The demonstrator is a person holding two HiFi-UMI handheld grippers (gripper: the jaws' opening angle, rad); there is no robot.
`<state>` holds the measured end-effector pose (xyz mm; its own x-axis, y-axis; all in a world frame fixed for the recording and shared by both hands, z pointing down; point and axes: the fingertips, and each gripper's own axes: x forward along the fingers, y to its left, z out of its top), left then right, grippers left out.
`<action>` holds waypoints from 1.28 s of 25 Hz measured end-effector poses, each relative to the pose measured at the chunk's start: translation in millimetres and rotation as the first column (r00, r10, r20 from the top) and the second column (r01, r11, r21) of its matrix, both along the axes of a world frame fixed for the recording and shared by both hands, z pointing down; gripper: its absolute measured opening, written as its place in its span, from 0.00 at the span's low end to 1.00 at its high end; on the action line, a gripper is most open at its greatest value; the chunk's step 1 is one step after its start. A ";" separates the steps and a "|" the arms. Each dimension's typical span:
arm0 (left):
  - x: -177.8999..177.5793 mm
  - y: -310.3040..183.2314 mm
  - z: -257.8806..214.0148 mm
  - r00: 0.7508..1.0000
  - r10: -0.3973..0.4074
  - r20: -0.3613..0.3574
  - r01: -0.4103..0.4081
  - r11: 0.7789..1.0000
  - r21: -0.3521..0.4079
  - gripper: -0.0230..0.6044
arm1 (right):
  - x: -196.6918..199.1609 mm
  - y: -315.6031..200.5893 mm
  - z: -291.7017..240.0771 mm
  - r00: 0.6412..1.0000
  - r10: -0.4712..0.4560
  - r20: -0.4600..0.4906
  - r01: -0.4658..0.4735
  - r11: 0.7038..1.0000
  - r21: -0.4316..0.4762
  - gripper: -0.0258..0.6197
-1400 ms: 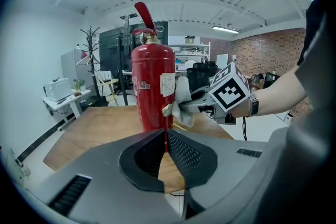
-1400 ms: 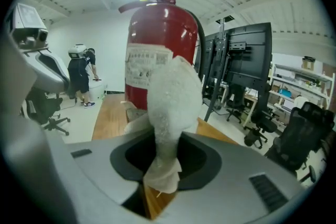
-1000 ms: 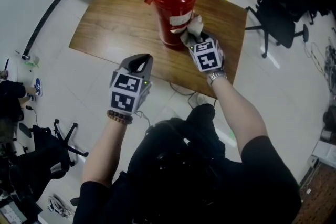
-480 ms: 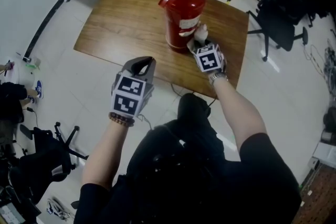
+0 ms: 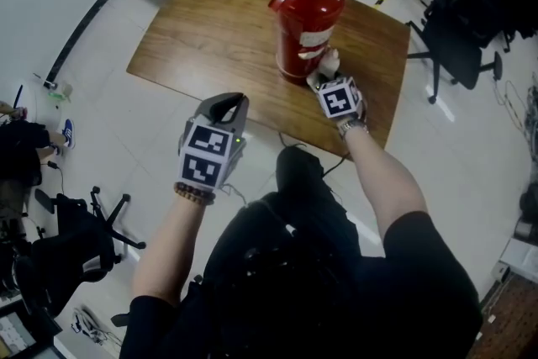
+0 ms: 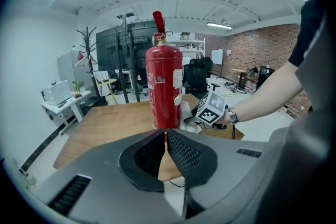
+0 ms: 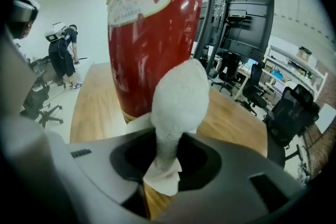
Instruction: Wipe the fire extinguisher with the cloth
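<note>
On the wooden table (image 5: 210,29), head view: red fire extinguisher (image 5: 307,21) stands upright near the far right part of the top. Right gripper (image 5: 326,73) is at its base on the near-right side, with white cloth (image 5: 328,60) bunched at its tip, against the lower cylinder. Left gripper (image 5: 224,101) is off the near table edge, over the floor, well apart from the extinguisher and holding nothing.

Left gripper view: the left gripper's (image 6: 165,136) jaws are pressed together with nothing between them. The extinguisher (image 6: 163,86) is straight ahead on the table (image 6: 105,123). The cloth (image 6: 186,115) is low at its right side, just in front of the right gripper's marker cube (image 6: 212,108).

Right gripper view: the right gripper (image 7: 165,160) is clamped on the cloth (image 7: 178,97). The wad sticks out past the jaws, up against the extinguisher's (image 7: 152,34) lower red body, below its label. Table top (image 7: 94,107) shows on both sides.
</note>
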<state>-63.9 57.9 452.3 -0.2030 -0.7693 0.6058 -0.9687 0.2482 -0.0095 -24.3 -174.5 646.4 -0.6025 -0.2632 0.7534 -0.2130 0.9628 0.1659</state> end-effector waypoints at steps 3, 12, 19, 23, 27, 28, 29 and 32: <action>0.3 2.3 6.8 1.000 -0.003 -0.009 0.003 1.000 -0.014 0.05 | 0.5 1.4 8.9 1.000 -0.001 -0.014 0.000 1.000 -0.009 0.22; 2.2 2.1 10.9 1.000 0.001 -0.015 -0.001 1.000 -0.022 0.05 | 1.7 3.0 19.9 0.999 0.000 -0.044 -0.001 1.000 -0.025 0.22; -3.1 6.9 4.5 1.000 -0.016 -0.006 0.016 1.000 -0.013 0.05 | 2.5 0.2 24.4 0.997 0.002 -0.074 -0.005 1.000 -0.030 0.22; -9.8 12.5 1.7 0.999 -0.034 -0.002 0.034 0.999 -0.010 0.05 | 2.1 2.4 30.1 0.996 0.002 -0.090 -0.006 0.999 -0.053 0.22; -8.8 7.6 4.7 1.000 -0.024 -0.003 0.024 1.000 -0.009 0.05 | 2.8 -0.2 26.5 0.996 0.009 -0.084 -0.013 0.999 -0.046 0.22; -7.6 6.5 5.9 1.000 -0.021 -0.005 0.020 1.000 -0.009 0.05 | 5.5 0.1 24.0 0.997 0.018 -0.078 -0.022 0.999 -0.050 0.22; -6.6 5.5 6.7 1.000 -0.017 -0.006 0.017 1.000 -0.009 0.05 | 9.1 0.5 19.6 0.997 0.028 -0.068 -0.032 0.998 -0.055 0.22; -8.0 2.9 5.9 1.000 -0.014 -0.005 0.014 1.000 -0.003 0.05 | 20.1 2.6 -5.5 0.999 0.049 0.003 -0.048 0.997 -0.066 0.22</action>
<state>-71.8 60.8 458.2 -0.2105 -0.7648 0.6090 -0.9652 0.2616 -0.0051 -4.2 -171.9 640.9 -0.5937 -0.2417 0.7676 -0.2602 0.9602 0.1010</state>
